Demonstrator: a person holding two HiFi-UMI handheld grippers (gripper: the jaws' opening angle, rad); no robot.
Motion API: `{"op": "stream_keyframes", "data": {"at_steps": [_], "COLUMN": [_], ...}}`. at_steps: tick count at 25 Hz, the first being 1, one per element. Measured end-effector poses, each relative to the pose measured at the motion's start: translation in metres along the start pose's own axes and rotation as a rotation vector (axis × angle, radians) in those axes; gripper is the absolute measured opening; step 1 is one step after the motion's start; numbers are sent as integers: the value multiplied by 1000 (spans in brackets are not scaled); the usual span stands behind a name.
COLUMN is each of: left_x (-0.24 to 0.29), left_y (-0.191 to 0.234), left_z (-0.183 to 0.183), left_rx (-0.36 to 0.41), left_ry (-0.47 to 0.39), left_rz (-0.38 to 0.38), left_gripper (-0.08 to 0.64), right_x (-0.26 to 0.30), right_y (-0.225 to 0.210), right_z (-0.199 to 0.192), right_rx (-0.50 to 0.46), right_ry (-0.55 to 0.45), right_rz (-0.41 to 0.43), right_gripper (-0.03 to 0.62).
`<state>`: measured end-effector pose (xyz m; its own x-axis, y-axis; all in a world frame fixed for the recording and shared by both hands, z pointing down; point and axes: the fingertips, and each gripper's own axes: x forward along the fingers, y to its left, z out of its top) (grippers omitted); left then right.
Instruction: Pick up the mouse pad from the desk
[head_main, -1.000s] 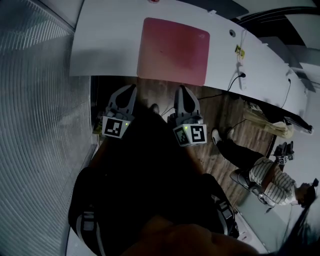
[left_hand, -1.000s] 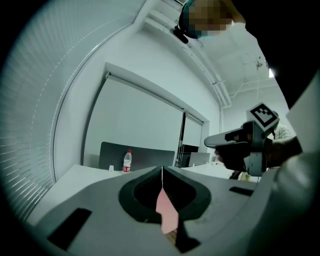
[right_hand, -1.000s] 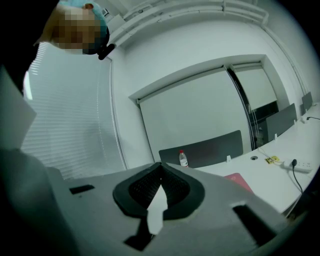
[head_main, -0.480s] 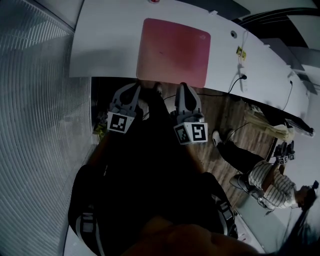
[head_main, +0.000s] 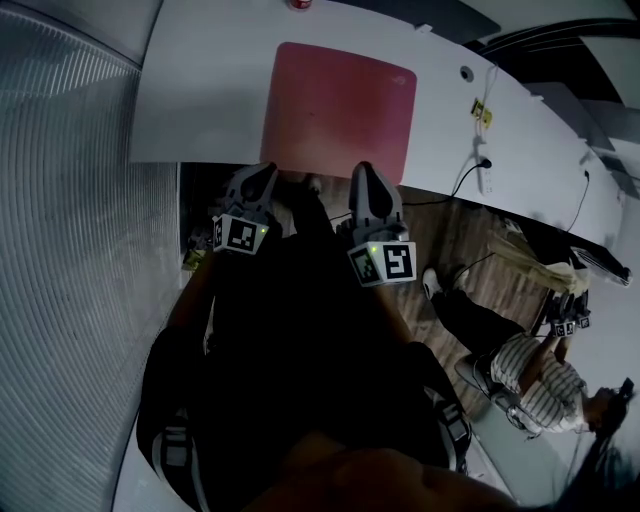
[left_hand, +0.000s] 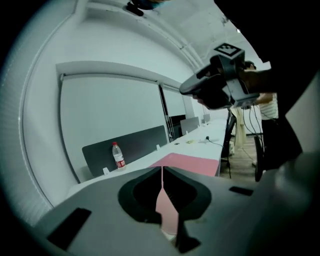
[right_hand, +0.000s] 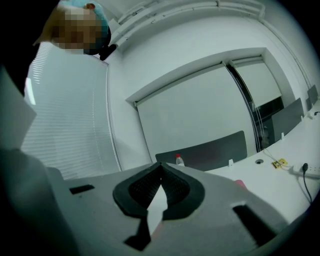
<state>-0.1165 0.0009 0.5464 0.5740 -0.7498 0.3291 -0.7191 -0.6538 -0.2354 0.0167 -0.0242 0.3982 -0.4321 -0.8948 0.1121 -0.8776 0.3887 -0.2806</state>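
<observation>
A pink mouse pad (head_main: 338, 108) lies flat on the white desk (head_main: 200, 90); it also shows in the left gripper view (left_hand: 192, 163). My left gripper (head_main: 262, 172) hovers at the desk's near edge, just short of the pad's near left corner, jaws shut and empty. My right gripper (head_main: 364, 170) is at the pad's near right edge, also shut with nothing in it. In its own view the left gripper (left_hand: 162, 168) points along the pad. The right gripper (right_hand: 161, 165) looks level over the desk, where only a pink sliver of the pad (right_hand: 240, 184) shows.
A red-capped water bottle (left_hand: 118, 156) stands at the desk's far side before a dark partition (left_hand: 135, 145). A cable and power strip (head_main: 483, 165) lie on the desk's right part. Another person (head_main: 540, 365) sits at the lower right. Window blinds (head_main: 70, 250) fill the left.
Both grippers have moved forward from under the desk's front edge up to the pad's near edge. The left one has also sunk and rolled.
</observation>
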Motion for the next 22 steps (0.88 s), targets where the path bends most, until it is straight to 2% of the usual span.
{"op": "stream_keyframes", "data": {"at_steps": [3, 8, 11, 13, 22], "left_x": [16, 37, 51, 58, 77], "left_y": [-10, -29, -44, -52, -81], "left_z": [-15, -64, -95, -108, -177], "left_rx": [82, 137, 165, 197, 447], "left_ry": [84, 228, 300, 339, 515], "left_rz": [-69, -176, -240, -274, -399], "left_gripper": [6, 14, 139, 153, 195], "right_x": [4, 6, 5, 4, -2], "right_y": [-13, -32, -45, -52, -69], "right_z": [3, -4, -12, -16, -23], "right_rx": [15, 26, 29, 32, 43], "right_ry": [1, 14, 17, 20, 33], "right_rz": [0, -23, -36, -43, -63], "right_gripper": [0, 1, 0, 0, 1]}}
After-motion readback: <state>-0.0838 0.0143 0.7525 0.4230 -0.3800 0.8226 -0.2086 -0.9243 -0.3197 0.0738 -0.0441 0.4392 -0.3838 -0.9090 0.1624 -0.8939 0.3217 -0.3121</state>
